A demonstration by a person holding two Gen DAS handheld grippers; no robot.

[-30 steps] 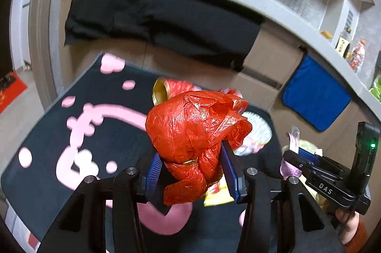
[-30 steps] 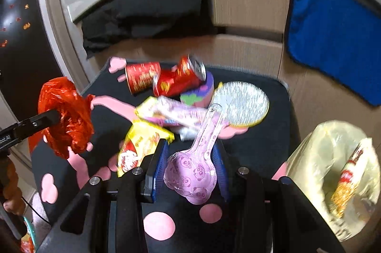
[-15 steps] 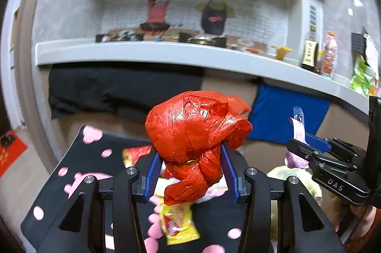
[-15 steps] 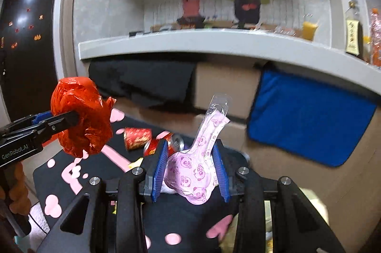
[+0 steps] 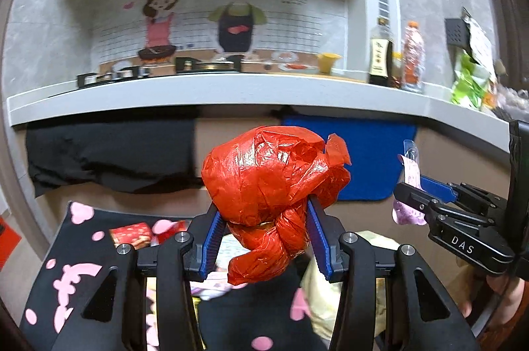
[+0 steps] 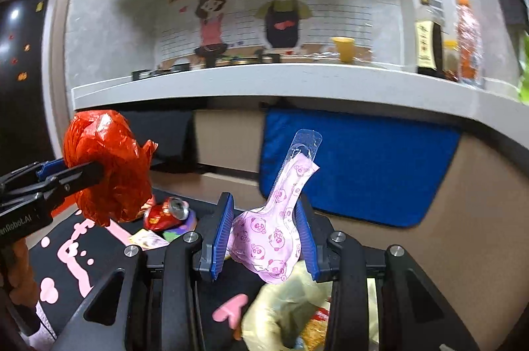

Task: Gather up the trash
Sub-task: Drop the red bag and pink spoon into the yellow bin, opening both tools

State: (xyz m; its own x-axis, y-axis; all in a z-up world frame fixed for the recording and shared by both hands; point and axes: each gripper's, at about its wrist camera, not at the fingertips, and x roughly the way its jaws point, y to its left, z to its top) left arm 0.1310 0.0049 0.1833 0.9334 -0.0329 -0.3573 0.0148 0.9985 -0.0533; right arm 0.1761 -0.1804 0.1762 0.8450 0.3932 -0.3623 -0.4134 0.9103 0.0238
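Note:
My left gripper is shut on a crumpled red plastic bag, held up in the air; it also shows at the left of the right wrist view. My right gripper is shut on a pink panda-print wrapper, which also shows in the left wrist view. A pale yellow trash bag lies open just below the right gripper. A red can and other wrappers lie on the black mat.
A grey counter runs across at the back with bottles on it. A blue cloth and a black cloth hang below it. A red packet lies on the mat.
Both grippers have lifted and tilted up from the mat with their loads, so the counter and wall now fill the views. The trash bag now sits right below the right gripper.

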